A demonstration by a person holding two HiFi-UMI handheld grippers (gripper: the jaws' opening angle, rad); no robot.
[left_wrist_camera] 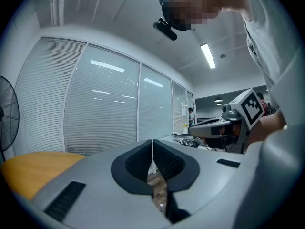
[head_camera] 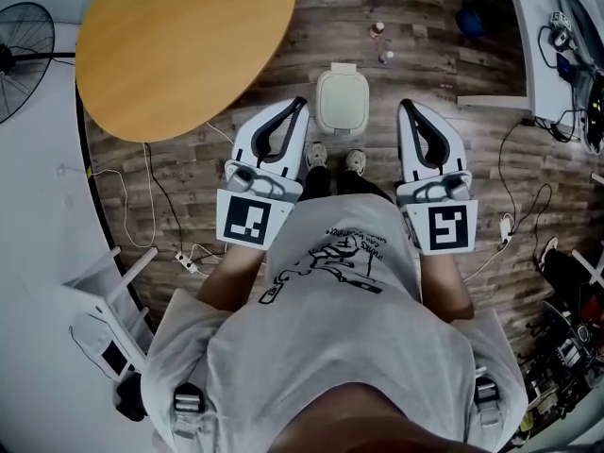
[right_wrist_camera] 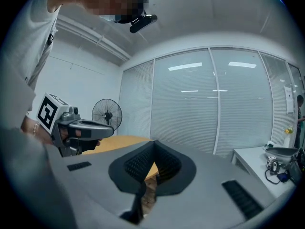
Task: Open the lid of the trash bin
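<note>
Wood floor (head_camera: 444, 74) up top has the white trash bin (head_camera: 342, 102), lid down. Your left gripper (head_camera: 300, 103) and right gripper (head_camera: 404, 106) sit either side, both pinched closed, empty.

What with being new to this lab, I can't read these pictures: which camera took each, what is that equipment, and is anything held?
There is no robot here. A person stands holding a white two-jaw tool in each hand. The head view comes from a camera on their head, looking down. It shows the left tool and the right tool. Between them, a small white plastic trash bin stands on the wood-plank floor, lid down. A round yellow wooden table stands to the left. The two gripper views come from cameras riding on each tool, looking along its jaws. Both pairs of jaws are closed together, with nothing held.
</note>
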